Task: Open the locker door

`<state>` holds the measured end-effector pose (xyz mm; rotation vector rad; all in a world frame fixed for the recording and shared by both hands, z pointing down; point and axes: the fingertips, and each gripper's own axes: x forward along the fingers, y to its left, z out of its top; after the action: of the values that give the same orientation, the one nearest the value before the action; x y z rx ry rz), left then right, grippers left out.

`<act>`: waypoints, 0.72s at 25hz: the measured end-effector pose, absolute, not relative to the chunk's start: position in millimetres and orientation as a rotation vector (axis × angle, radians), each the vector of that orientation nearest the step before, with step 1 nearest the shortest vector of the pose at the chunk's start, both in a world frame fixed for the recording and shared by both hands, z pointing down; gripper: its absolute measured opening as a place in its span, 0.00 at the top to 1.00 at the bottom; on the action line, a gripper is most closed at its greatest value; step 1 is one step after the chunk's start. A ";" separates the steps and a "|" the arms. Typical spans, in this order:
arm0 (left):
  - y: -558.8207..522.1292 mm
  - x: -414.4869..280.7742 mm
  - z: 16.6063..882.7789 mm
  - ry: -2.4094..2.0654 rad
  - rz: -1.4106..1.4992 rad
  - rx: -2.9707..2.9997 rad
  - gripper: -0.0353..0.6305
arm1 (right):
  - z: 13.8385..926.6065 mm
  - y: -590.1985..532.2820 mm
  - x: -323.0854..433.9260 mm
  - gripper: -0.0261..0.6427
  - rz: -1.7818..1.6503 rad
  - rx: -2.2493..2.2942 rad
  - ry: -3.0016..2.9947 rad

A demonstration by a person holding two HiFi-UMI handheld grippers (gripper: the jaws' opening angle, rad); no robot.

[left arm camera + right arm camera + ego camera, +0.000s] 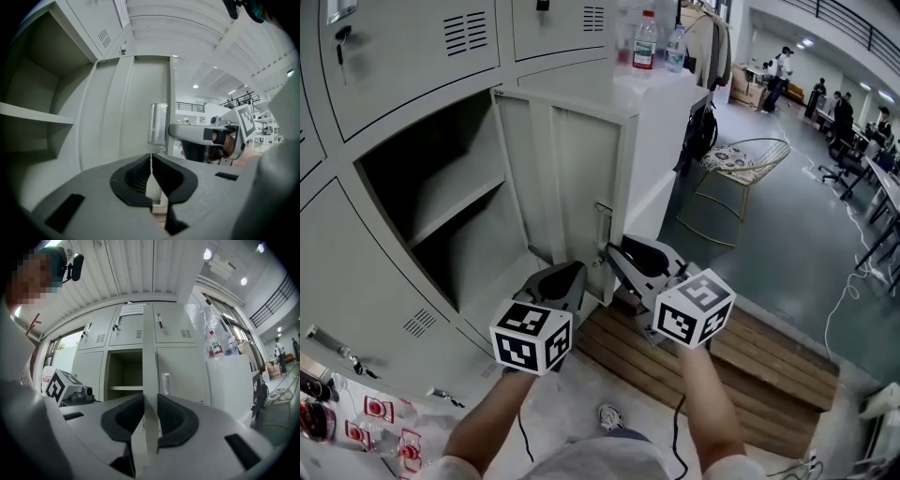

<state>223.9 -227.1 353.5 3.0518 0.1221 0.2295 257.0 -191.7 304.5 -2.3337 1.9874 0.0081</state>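
Observation:
The grey locker door [572, 178] stands swung out, and the compartment [441, 197] behind it shows one shelf. My right gripper [614, 255] is at the door's free edge, below the metal latch plate [602, 225]. In the right gripper view the door's edge [149, 357] runs upright between the two pads, and my right gripper [151, 416] is shut on it. My left gripper [569, 278] hangs just left of it, facing the door's inner face [122, 112]. My left gripper [151, 165] is shut with nothing in it.
A white cabinet [661, 112] with plastic bottles [645, 42] on top stands right behind the door. A wire chair [741, 169] is on the floor to the right. A wooden platform [769, 356] lies under my arms. Neighbouring lockers are closed, one with a key [339, 47].

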 end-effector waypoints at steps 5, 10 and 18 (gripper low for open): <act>-223.6 242.0 350.1 0.116 0.231 3.065 0.94 | 305.6 -188.9 283.0 0.84 0.007 -2.347 1.967; -220.8 259.8 348.1 0.109 0.230 3.076 0.94 | 305.9 -188.3 306.8 0.83 0.006 -2.339 1.950; -212.3 287.0 347.6 0.130 0.223 3.078 0.94 | 306.3 -190.9 336.4 0.83 0.010 -2.372 1.910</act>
<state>287.0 -212.3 347.6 3.0784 0.1298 0.2229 336.4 -190.9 306.3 -2.3717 1.9103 0.0105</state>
